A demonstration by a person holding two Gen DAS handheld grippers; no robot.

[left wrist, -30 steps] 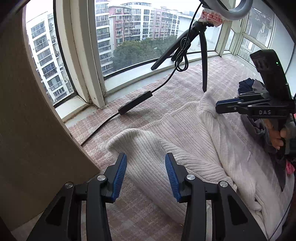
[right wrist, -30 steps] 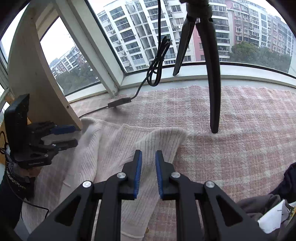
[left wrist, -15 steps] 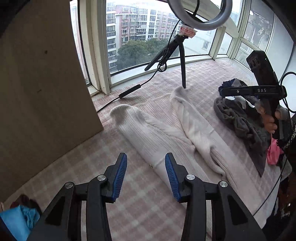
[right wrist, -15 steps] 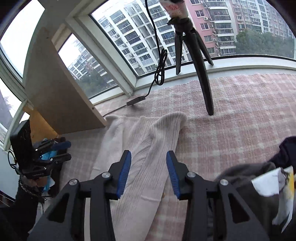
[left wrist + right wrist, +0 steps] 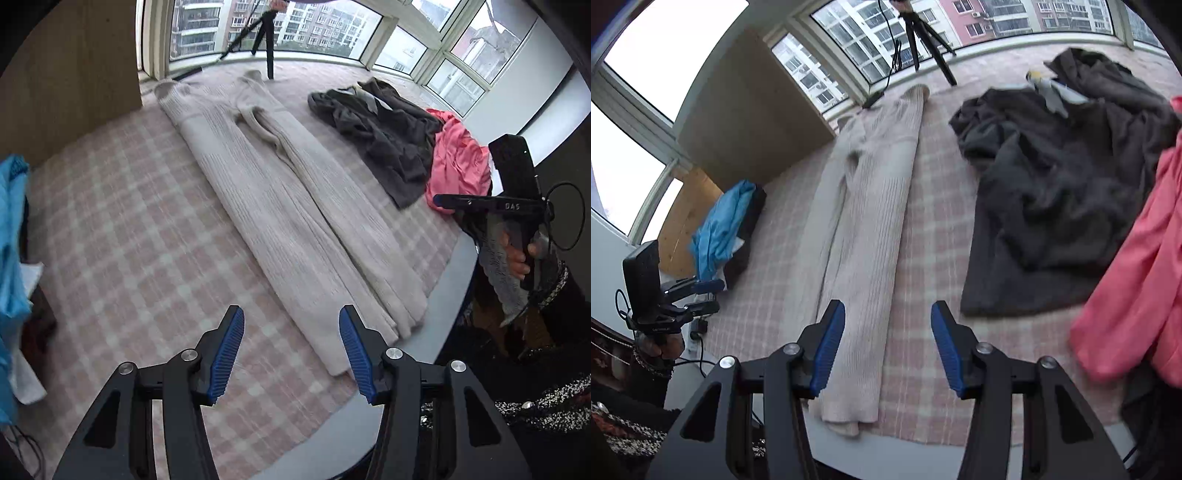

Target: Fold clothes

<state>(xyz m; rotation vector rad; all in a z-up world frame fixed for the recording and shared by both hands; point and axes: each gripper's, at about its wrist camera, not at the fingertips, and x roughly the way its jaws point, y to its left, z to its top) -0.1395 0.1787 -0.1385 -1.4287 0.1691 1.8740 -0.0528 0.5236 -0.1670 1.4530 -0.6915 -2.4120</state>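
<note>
1. Left wrist view: the left gripper [image 5: 291, 350] is spread wide and holds nothing; one cream sweater [image 5: 280, 206] lies folded lengthwise on the checked cloth [image 5: 122, 236]. The right gripper [image 5: 439, 200] shows edge-on.
2. Right wrist view: the right gripper [image 5: 888, 345] gapes empty; this view alone shows the one blue garment [image 5: 718, 229] whole, beside the sweater [image 5: 864, 236].

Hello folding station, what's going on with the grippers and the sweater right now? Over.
Left gripper open, right gripper open, both empty. Long cream ribbed knit garment flat on pink checked blanket, narrow strip. Dark grey clothing heap beside it, apart.
</note>
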